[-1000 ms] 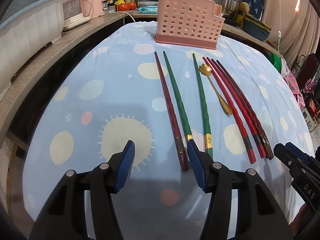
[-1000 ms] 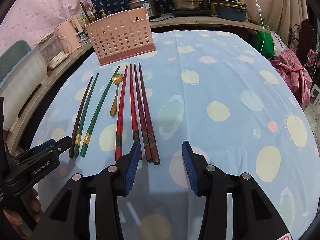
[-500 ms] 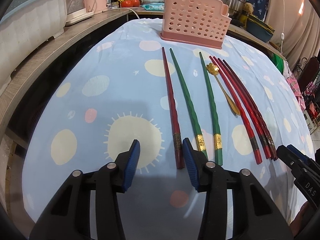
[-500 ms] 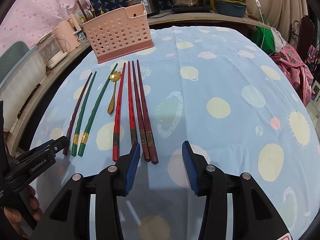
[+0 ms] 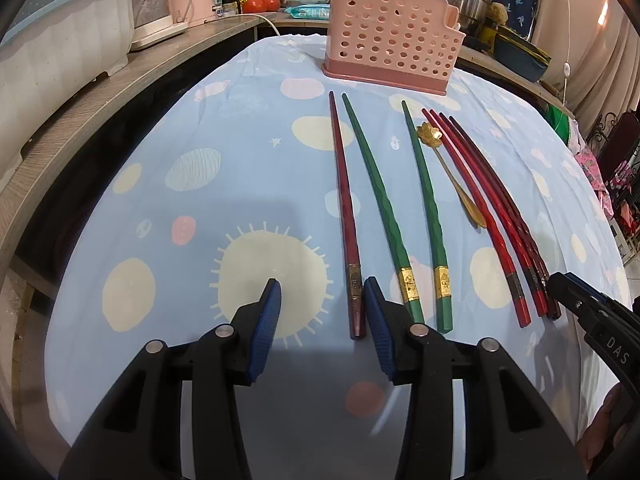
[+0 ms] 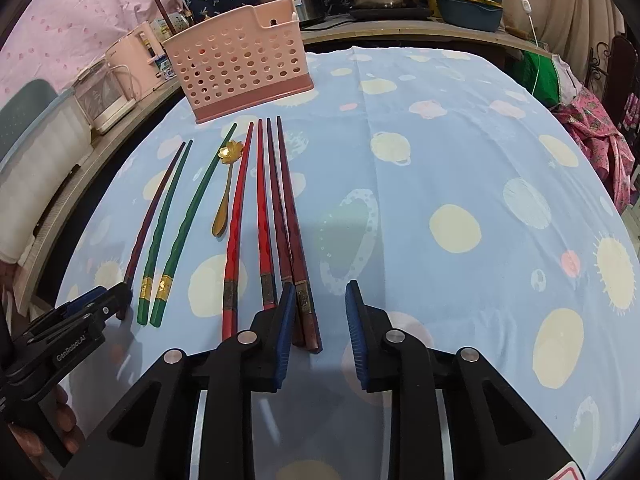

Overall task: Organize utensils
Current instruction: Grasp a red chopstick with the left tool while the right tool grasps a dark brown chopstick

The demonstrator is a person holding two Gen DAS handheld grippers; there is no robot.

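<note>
Straddling the butt of the leftmost dark red wooden chopstick (image 5: pixel 347 216) on the blue-clothed desk (image 5: pixel 200 200), the left gripper (image 5: pixel 320 300) gapes wide; centre, then close. Right gripper (image 6: pixel 320 300), wide too, frames the brown chopsticks (image 6: pixel 294 232); pink perforated plastic holder (image 6: pixel 240 68) waits beyond.

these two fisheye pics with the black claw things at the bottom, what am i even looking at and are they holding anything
The black claws are two hand-held grippers, one in each of a person's hands; there is no robot. Each picture comes from a camera on one gripper, looking along its blue-padded fingers.

One view shows the left gripper, the other the right gripper. Both are open and hold nothing.

On the blue spotted tablecloth lie chopsticks in a row: a dark red chopstick at the left gripper, two green chopsticks, a small gold spoon, and four red chopsticks, the darkest pair at the right gripper. Behind them stands a pink perforated holder, probably where they are meant to go.
</note>
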